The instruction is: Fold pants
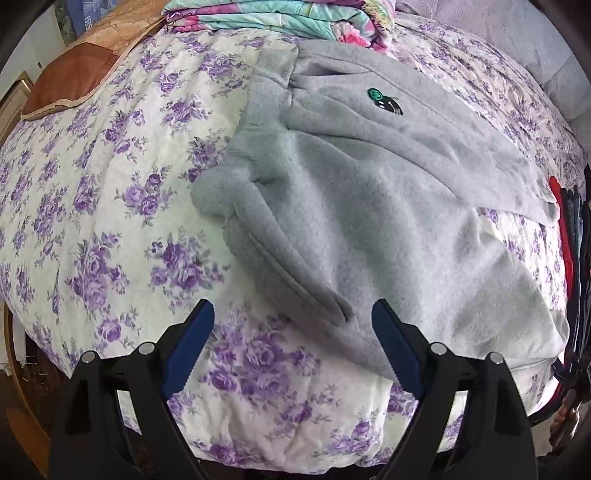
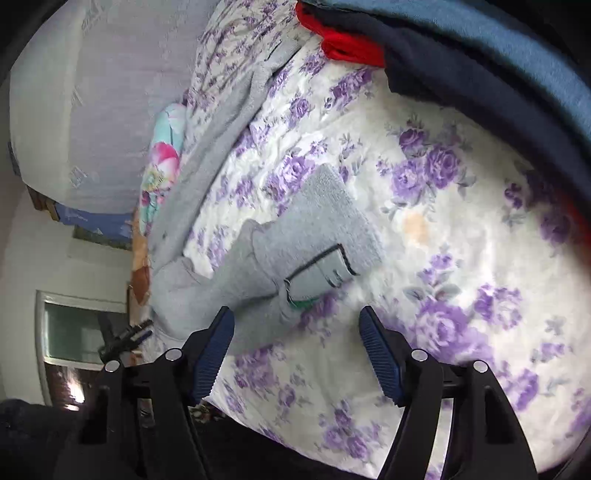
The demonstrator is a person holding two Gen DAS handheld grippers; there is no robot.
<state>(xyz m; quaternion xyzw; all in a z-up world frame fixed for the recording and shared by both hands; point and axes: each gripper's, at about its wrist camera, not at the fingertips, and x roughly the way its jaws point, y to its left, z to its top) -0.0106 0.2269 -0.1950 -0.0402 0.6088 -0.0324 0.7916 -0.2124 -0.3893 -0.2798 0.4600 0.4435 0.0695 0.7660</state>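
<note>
A: Start with the left claw (image 1: 293,341). How does it stand?

B: Released. Its two blue pads (image 1: 186,349) are spread wide with nothing between them but air. Below the gap lie the bed's flowered quilt (image 1: 110,206) and the near edge of the grey pants (image 1: 369,221).

A: Is it touching the cloth?

B: I cannot tell. The right pad overlaps the pants' lower edge in the left wrist view, but whether it touches is not clear.

A: And the right claw (image 2: 297,350)?

B: Also released, jaws wide apart, gripping nothing. Just ahead of it is a cuff end of the pants (image 2: 295,240), with a pale sewn label (image 2: 319,273) outlined in dark stitching.

A: So where are the pants overall?

B: Spread on the bed. In the left wrist view the waistband (image 1: 266,107) lies toward the far left, one leg runs off to the right and the other comes down toward the claw. A small green and black patch (image 1: 384,101) sits on the upper leg.

A: Anything else around?

B: A bright folded blanket (image 1: 280,18) at the far side of the bed, a brown cushion (image 1: 70,79) at the left, and a stack of red, navy and blue clothes (image 2: 461,62) at the right edge.
</note>
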